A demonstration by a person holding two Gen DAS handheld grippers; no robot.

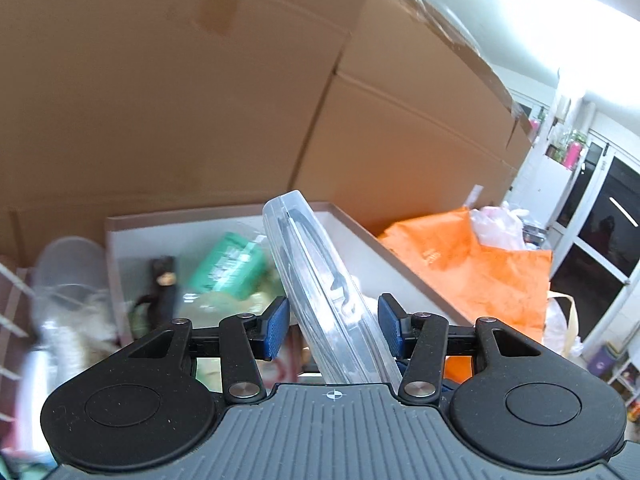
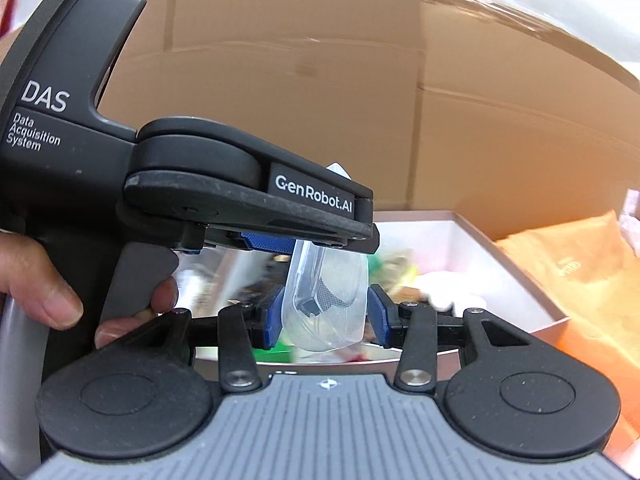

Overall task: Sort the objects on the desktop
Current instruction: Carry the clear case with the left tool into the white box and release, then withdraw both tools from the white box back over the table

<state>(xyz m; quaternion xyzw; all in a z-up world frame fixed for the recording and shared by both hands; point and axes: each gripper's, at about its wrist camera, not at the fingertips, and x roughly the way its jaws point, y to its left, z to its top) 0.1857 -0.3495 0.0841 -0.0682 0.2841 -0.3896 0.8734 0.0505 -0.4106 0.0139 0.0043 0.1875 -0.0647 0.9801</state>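
Note:
A clear plastic case [image 1: 320, 280] with a dark tool inside stands tilted between the blue pads of my left gripper [image 1: 334, 326], above an open white box [image 1: 360, 236] of mixed items. In the right wrist view the same clear case [image 2: 328, 300] sits between the blue pads of my right gripper [image 2: 326, 318], and the left gripper's body [image 2: 248, 196] crosses just above it. Both grippers' jaws look close against the case, though small gaps show at the pads.
Large cardboard boxes [image 1: 200, 100] form a wall behind the white box. An orange bag [image 1: 472, 268] lies to the right. A clear plastic container [image 1: 68, 264] stands left of the box. A green packet [image 1: 228, 260] and a dark figure [image 1: 162, 284] lie inside the box.

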